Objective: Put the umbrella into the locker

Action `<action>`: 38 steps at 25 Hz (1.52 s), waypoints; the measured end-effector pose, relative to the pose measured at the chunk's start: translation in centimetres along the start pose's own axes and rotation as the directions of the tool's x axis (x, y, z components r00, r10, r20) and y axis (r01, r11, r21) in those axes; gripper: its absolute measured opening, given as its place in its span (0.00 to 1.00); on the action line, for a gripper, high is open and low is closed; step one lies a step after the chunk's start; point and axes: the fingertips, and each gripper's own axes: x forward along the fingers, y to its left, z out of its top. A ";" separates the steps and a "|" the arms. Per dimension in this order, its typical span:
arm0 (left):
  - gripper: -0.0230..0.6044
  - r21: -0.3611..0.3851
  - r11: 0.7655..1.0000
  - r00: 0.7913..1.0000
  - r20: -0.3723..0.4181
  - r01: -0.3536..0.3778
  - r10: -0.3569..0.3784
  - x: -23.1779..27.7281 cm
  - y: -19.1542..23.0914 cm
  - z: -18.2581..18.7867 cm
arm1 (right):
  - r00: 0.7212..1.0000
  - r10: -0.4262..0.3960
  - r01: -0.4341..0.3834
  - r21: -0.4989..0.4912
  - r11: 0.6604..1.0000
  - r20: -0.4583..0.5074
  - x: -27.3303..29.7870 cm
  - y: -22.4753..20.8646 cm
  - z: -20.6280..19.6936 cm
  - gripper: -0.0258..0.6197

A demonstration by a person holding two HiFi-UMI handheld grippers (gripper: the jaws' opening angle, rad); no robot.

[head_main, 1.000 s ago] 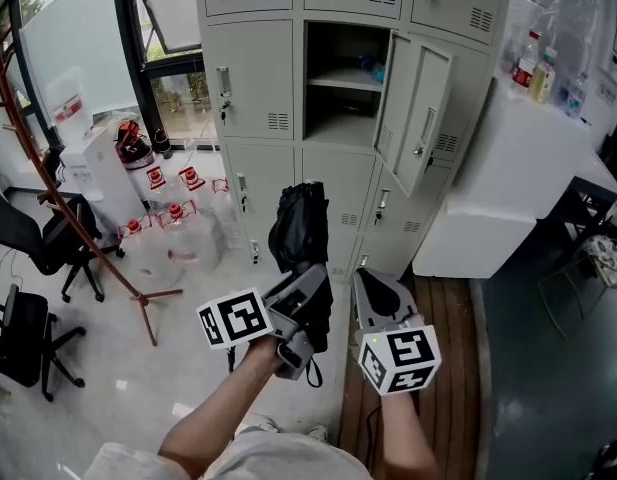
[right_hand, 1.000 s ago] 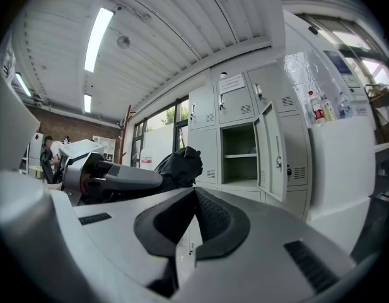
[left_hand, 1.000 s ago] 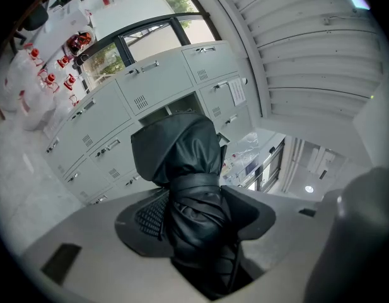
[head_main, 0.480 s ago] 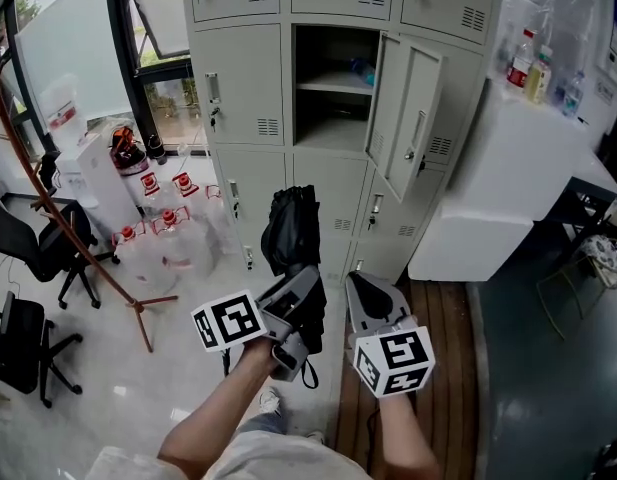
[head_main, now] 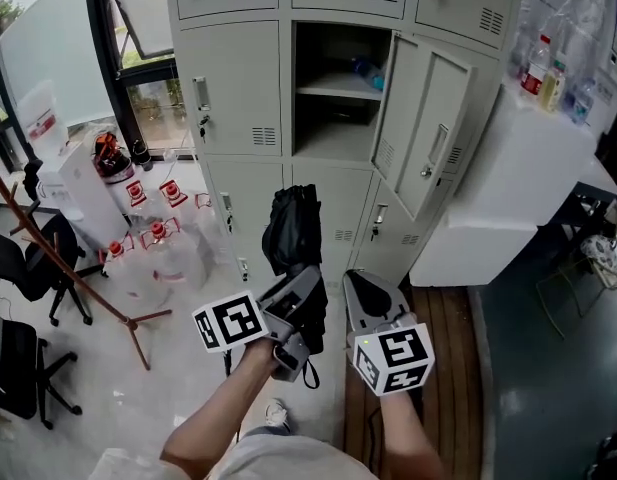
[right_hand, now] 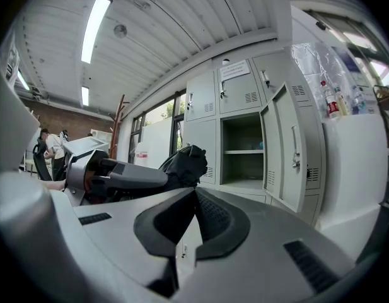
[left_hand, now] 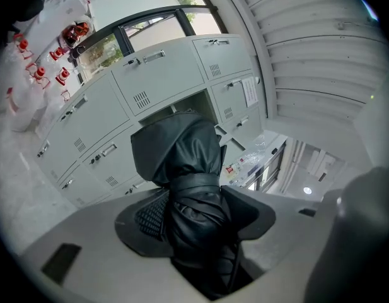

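My left claw [left_hand: 195,214] is clamped on the folded black umbrella [head_main: 296,223]. Its pads press the wrapped middle from both sides, and the bundled top sticks out past the tips. A loop of strap [head_main: 311,373] hangs under the claw. Just to its right, my right claw [right_hand: 194,197] has its jaws pressed together with nothing between them.

Ahead of both claws and higher up stands the grey bank of lockers. One compartment [head_main: 333,140] is open, and its door [head_main: 428,138] is swung out to the right, ahead of my right claw. Inside, a shelf [head_main: 338,85] crosses the upper part. There is something small and bluish at its back that I cannot make out. The floor of the compartment below the shelf looks bare.

As I judge it, the first part is done: the umbrella is gripped and off the floor, and the locker is already open. The rest is not. The umbrella is well apart from the opening and lower than it. I have yet to close that gap, lift the umbrella to the compartment, slide it in under the shelf and let go.
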 end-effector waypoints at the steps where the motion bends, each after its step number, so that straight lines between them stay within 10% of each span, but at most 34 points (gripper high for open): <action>1: 0.43 0.000 1.000 1.000 -0.005 0.003 -0.003 0.3 0.5 0.7 | 1.000 -0.004 0.004 -0.001 1.000 -0.003 1.0 0.0 0.1 0.04; 19: 0.43 -0.020 0.998 0.995 -0.081 0.051 -0.052 2.6 6.8 10.4 | 0.998 -0.061 0.060 -0.027 0.998 -0.033 13.2 1.9 1.7 0.04; 38: 0.43 0.001 0.998 0.987 -0.144 0.067 -0.066 9.1 8.6 11.3 | 0.996 -0.090 0.090 -0.016 0.996 -0.002 17.1 -3.1 1.1 0.04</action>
